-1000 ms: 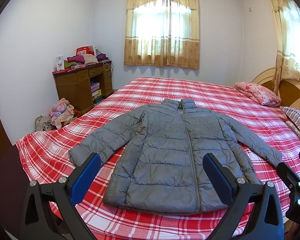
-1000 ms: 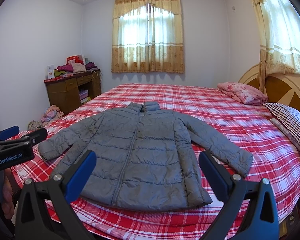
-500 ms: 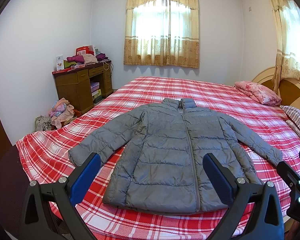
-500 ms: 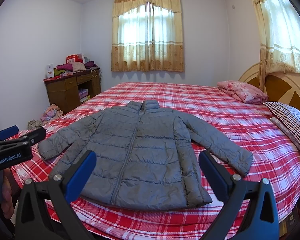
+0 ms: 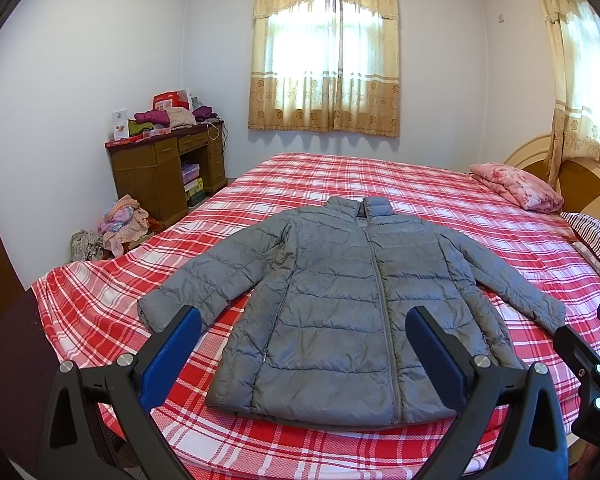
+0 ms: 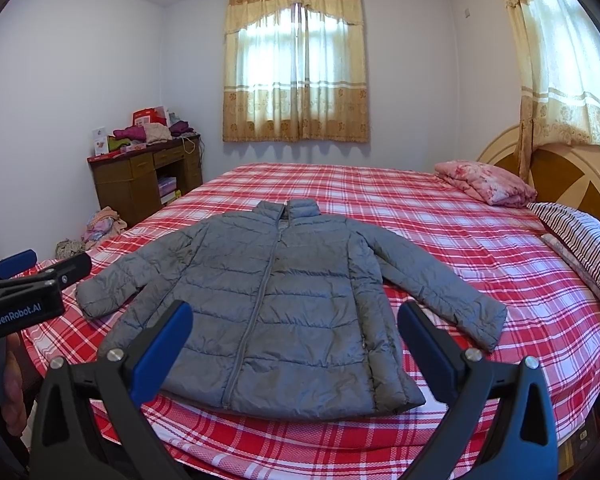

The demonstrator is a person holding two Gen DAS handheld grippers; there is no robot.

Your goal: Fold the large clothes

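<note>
A grey quilted jacket [image 5: 340, 300] [image 6: 268, 300] lies flat and zipped on the red plaid bed [image 5: 380, 184] [image 6: 440, 216], collar toward the window, both sleeves spread out. My left gripper [image 5: 304, 344] hovers open in front of the jacket's hem, holding nothing. My right gripper [image 6: 292, 336] is also open and empty, in front of the hem a little further right. The left gripper also shows at the left edge of the right wrist view [image 6: 24, 280], and the right gripper at the right edge of the left wrist view [image 5: 592, 364].
A pink folded blanket [image 5: 516, 184] and a striped pillow [image 6: 580, 240] lie by the wooden headboard [image 6: 560, 176]. A cluttered wooden desk [image 5: 168, 168] stands at the left wall, with a clothes pile [image 5: 120, 224] on the floor beside it. A curtained window [image 5: 328, 68] fills the far wall.
</note>
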